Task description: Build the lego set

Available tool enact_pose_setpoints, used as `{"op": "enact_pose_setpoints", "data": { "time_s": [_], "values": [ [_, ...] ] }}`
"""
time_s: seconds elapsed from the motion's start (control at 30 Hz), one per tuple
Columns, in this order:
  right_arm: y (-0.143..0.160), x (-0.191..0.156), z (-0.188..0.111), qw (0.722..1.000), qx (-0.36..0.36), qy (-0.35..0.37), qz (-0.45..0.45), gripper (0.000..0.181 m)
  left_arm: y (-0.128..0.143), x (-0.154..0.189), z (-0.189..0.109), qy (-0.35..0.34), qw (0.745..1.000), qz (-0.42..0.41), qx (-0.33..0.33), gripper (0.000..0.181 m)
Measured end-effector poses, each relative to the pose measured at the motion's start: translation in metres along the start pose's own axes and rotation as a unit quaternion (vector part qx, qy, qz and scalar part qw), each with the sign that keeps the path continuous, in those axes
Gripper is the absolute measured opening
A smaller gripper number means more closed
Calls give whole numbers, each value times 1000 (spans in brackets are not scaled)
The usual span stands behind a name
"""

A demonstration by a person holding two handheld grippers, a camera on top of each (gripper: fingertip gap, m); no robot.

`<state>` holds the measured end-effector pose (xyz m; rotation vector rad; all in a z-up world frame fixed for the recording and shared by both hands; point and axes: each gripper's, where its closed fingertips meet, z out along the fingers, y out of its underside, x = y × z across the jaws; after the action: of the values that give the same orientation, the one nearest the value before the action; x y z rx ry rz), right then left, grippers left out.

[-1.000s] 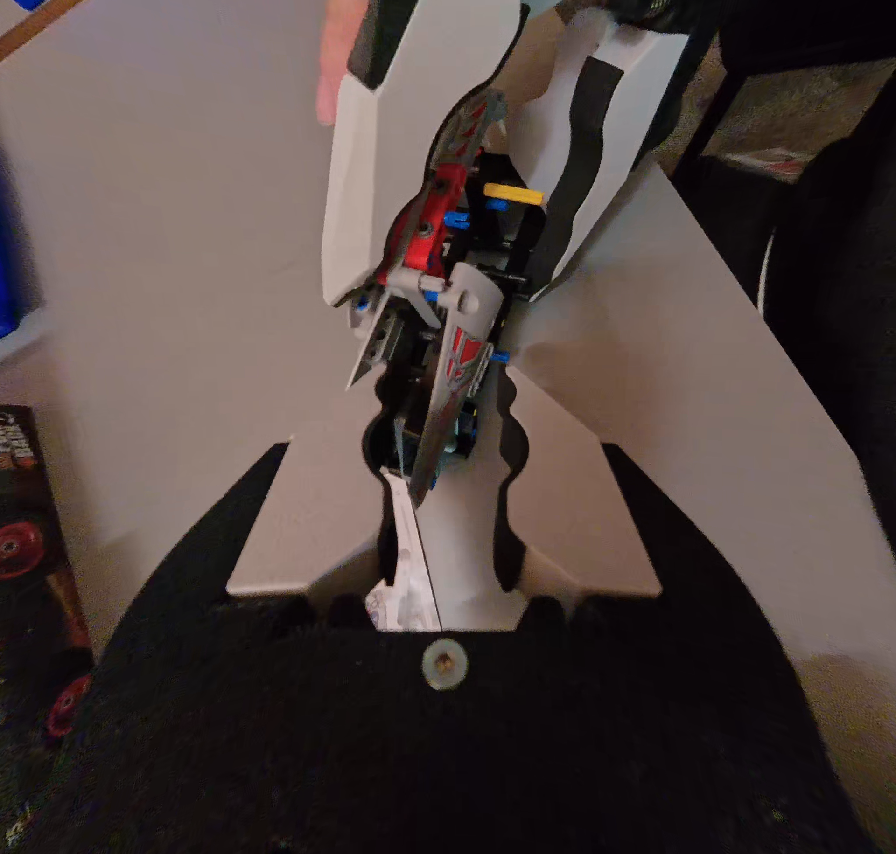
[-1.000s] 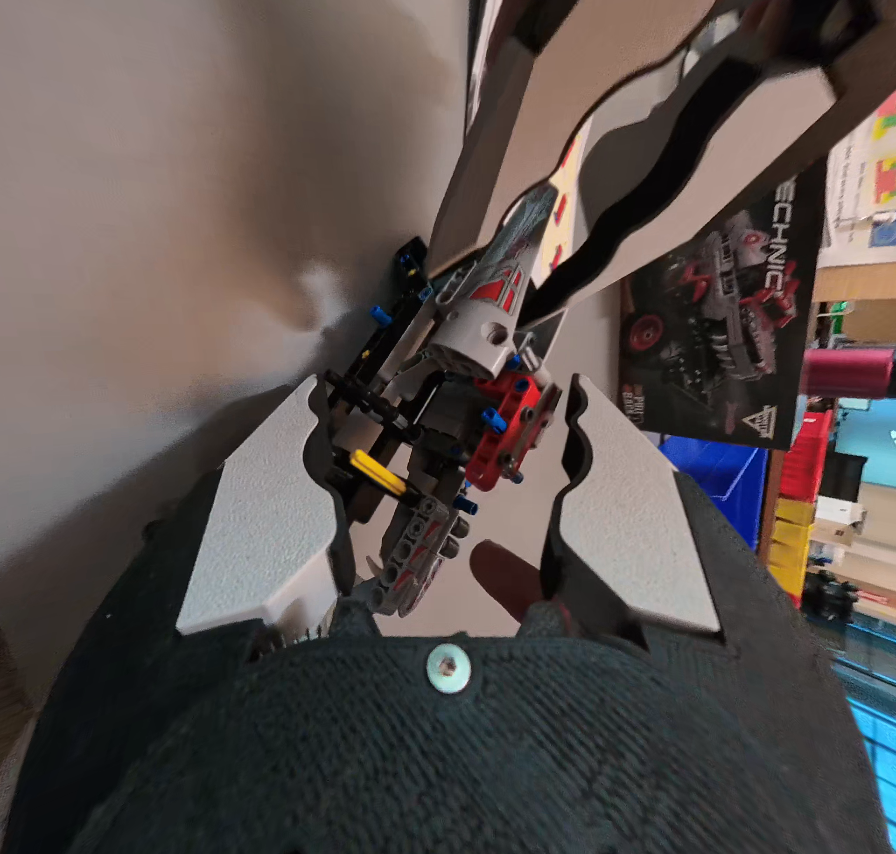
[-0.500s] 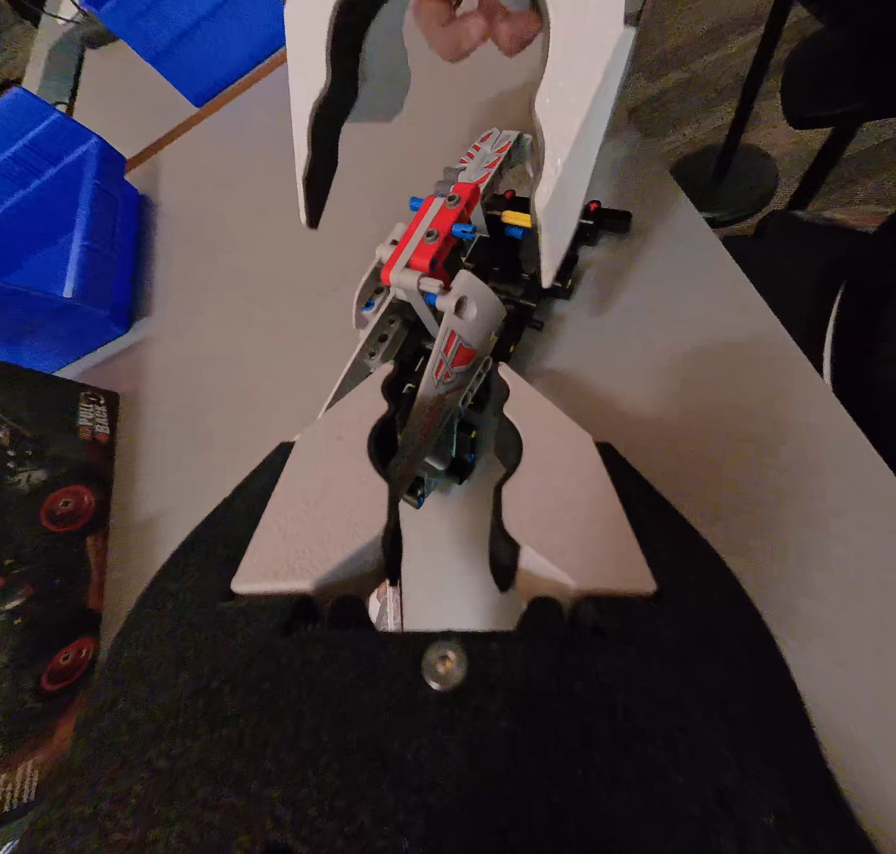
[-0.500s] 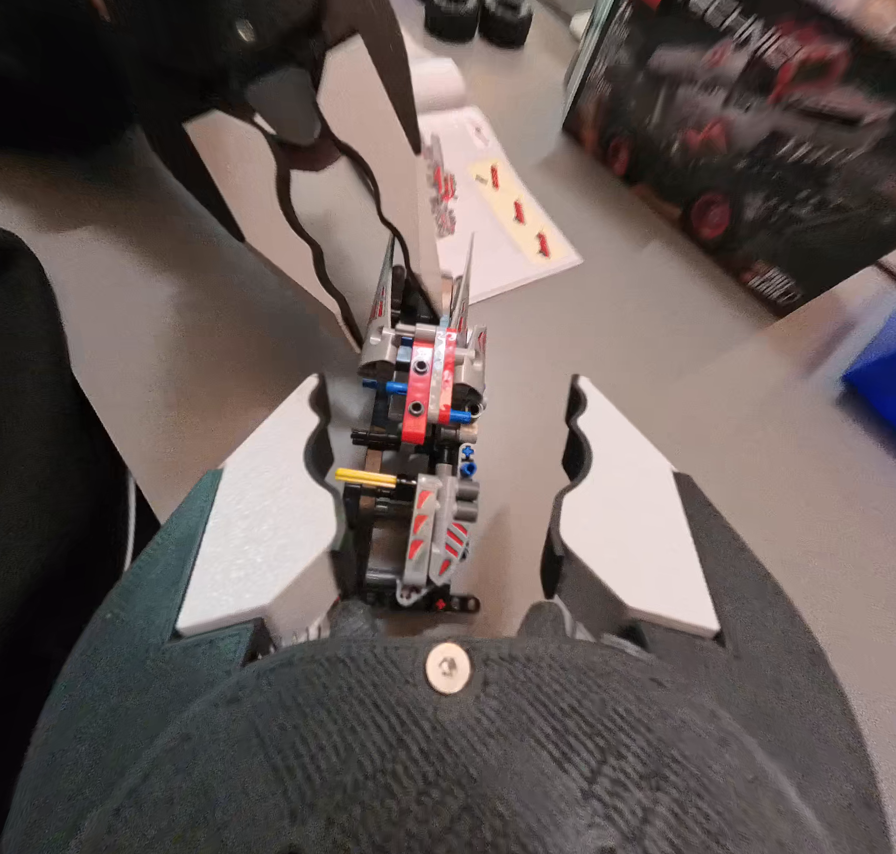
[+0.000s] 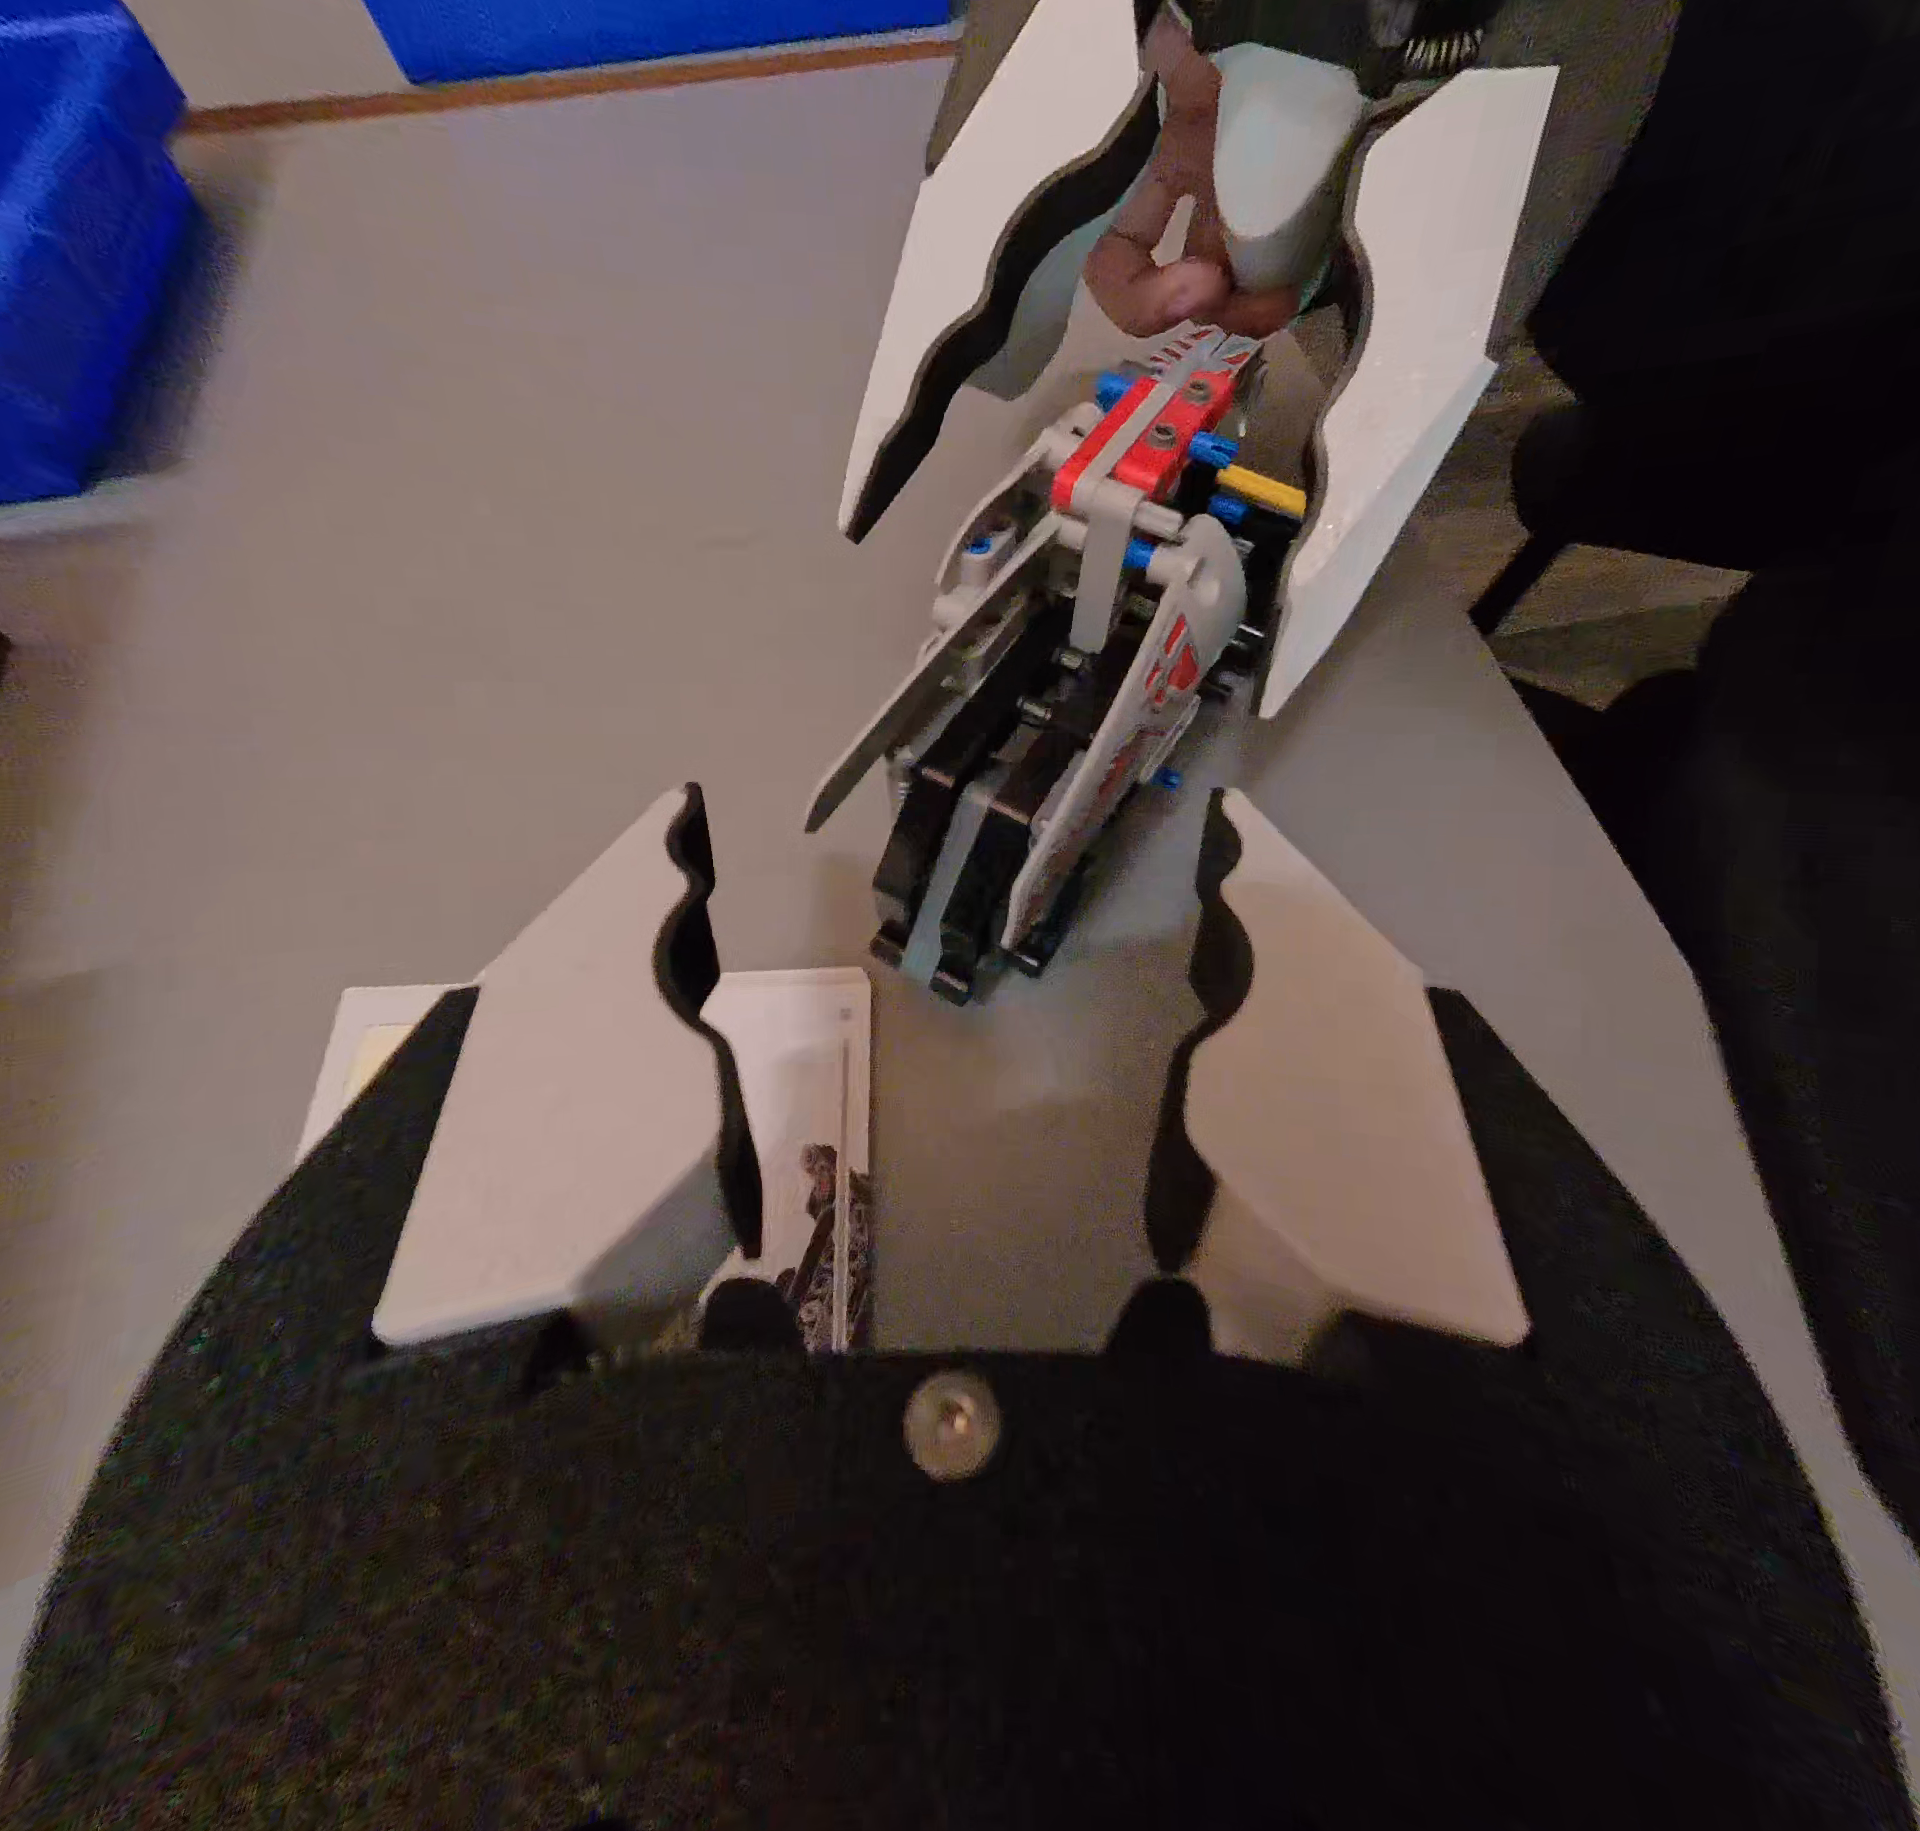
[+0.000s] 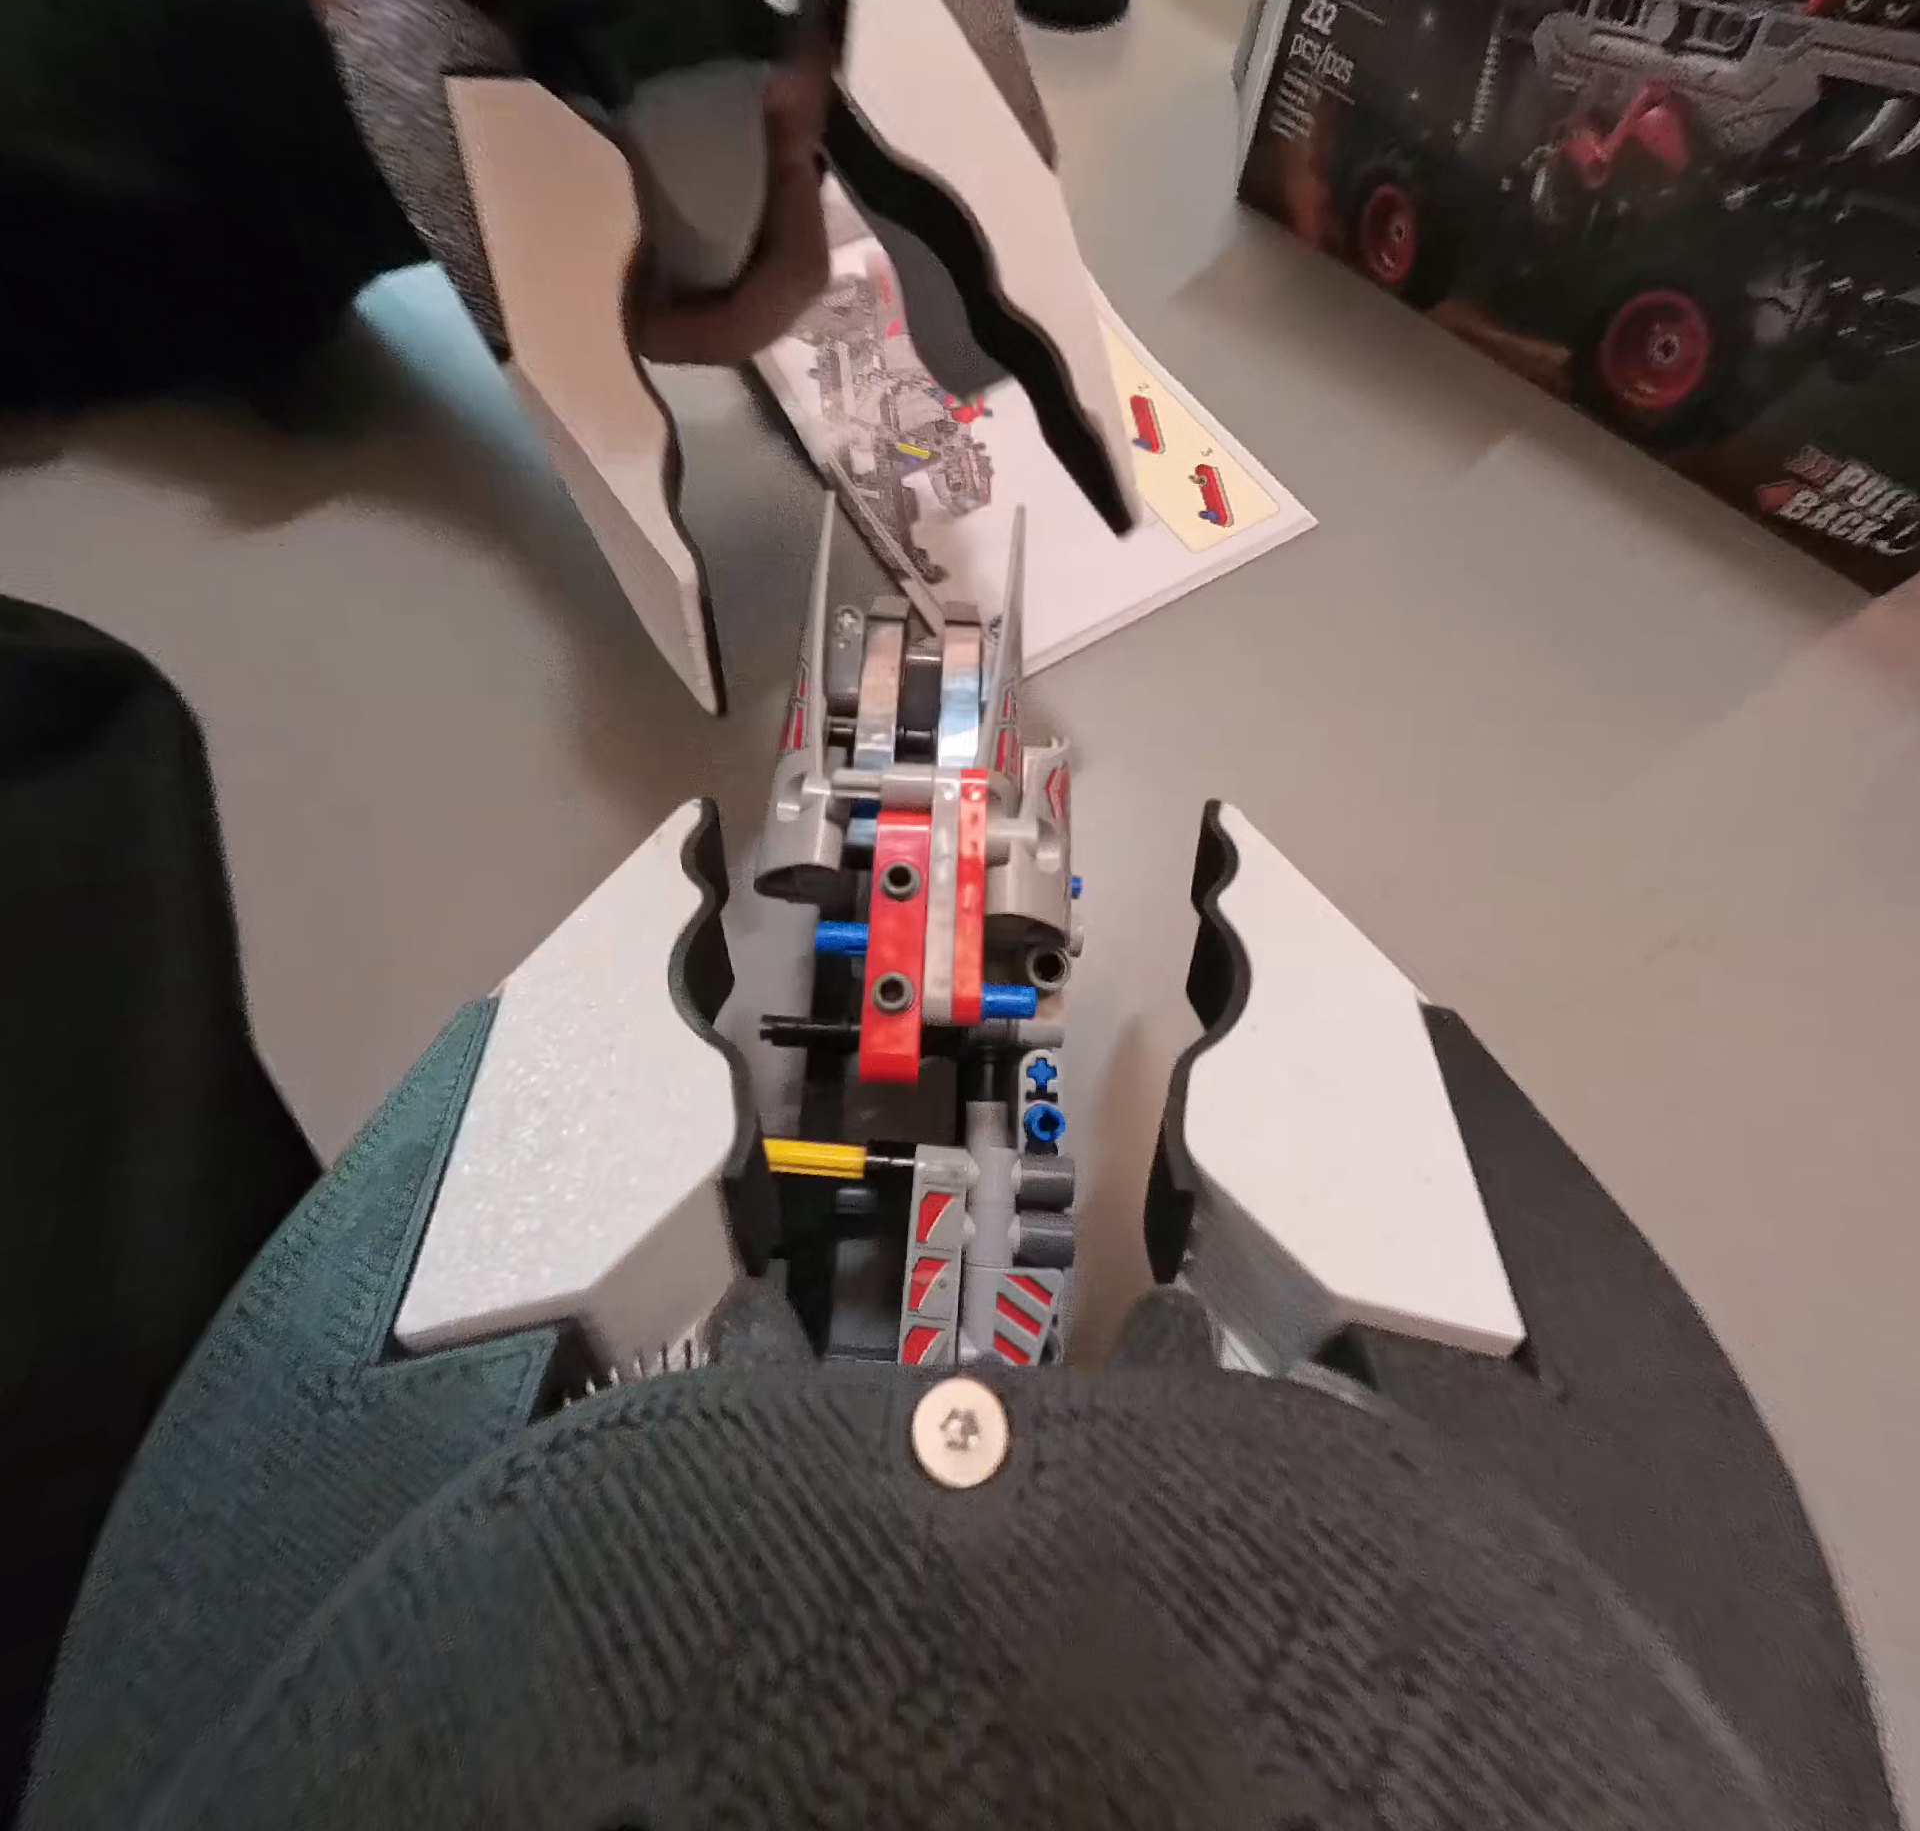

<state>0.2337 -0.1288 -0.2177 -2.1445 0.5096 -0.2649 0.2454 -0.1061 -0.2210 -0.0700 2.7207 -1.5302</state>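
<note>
Right wrist view: lego model (image 6: 935, 960) sits on the counter (image 6: 1455, 846) between the right gripper (image 6: 956, 1043)'s parted jaws, left gripper (image 6: 904, 493)'s jaws also apart beyond, likely readying a steadying grip.

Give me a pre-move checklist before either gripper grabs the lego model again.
1. Lego model resting on the table: ok.
2. Left gripper open, model just ahead of its fingertips: ok.
3. Right gripper open, straddling the model: ok.
4. Right gripper's left finger clear of the yellow axle: cannot tell.
5. Instruction booklet visible: not ok, partly covered.
</note>
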Motion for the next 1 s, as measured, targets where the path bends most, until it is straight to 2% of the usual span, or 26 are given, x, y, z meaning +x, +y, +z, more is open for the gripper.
{"op": "enact_pose_setpoints", "data": {
  "time_s": [0.1, 0.17, 0.27, 0.43, 0.53, 0.7, 0.87, 1.0],
  "values": [
    [0, -1, 2, 1000, -11, -9, 9, 88, 3, 5, 12, 45, 999, 2, -22, 92],
    [4, -3, 4, 999, -31, -12, 4, 84, 2, 13, 18, 64, 997, 41, -20, 84],
    [7, -6, 6, 998, -54, -18, -9, 81, 1, 12, 24, 49, 994, 92, -23, 75],
    [12, -6, 8, 996, -88, -17, -21, 66, -1, 7, 27, 43, 996, 74, -11, 76],
    [17, -2, 9, 993, -112, 3, -38, 69, -2, 7, 27, 38, 996, 76, 3, 70],
    [5, -7, 4, 997, -78, -26, 2, 74, -4, 11, 25, 42, 997, 60, 19, 70],
    [20, -7, 8, 992, -119, -40, -14, 66, -4, 13, 24, 42, 997, 67, 25, 68],
    [21, -7, 5, 990, -125, -57, -31, 66, -6, 20, 22, 67, 997, 32, 36, 69]
  ]
}}
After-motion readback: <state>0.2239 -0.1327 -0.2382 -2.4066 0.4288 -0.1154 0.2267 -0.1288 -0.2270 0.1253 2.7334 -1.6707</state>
